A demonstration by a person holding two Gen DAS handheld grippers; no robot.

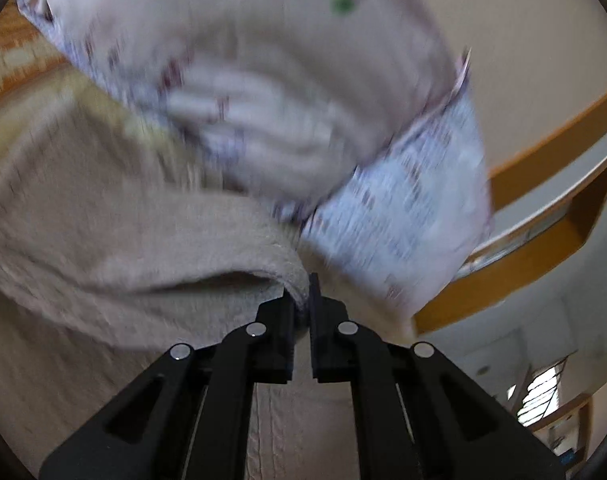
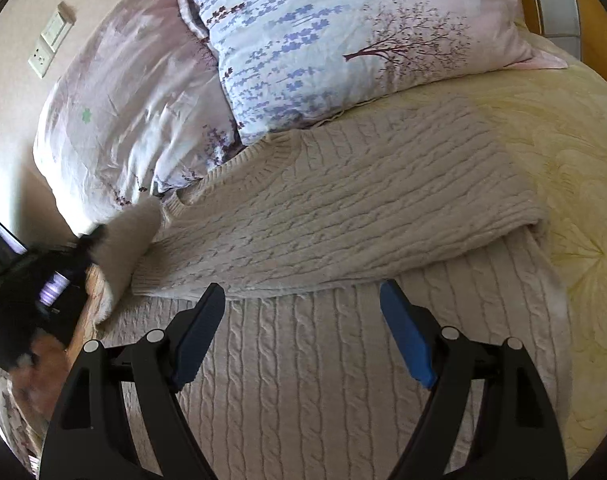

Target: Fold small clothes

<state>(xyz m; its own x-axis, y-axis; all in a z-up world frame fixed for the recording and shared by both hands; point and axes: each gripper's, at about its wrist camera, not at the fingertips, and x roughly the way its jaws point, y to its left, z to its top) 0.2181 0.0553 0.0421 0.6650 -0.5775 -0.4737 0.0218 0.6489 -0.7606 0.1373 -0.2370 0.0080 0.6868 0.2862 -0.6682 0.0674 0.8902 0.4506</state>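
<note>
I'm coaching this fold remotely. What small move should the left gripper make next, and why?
Probably carry the pinched sleeve across and lay it on the sweater body. The left gripper is shut on beige knit, lifted near the pillows; the right gripper is open above the sweater.

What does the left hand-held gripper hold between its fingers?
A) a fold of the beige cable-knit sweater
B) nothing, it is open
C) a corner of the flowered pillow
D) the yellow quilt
A: the left hand-held gripper is shut on an edge of the beige cable-knit sweater.
</note>
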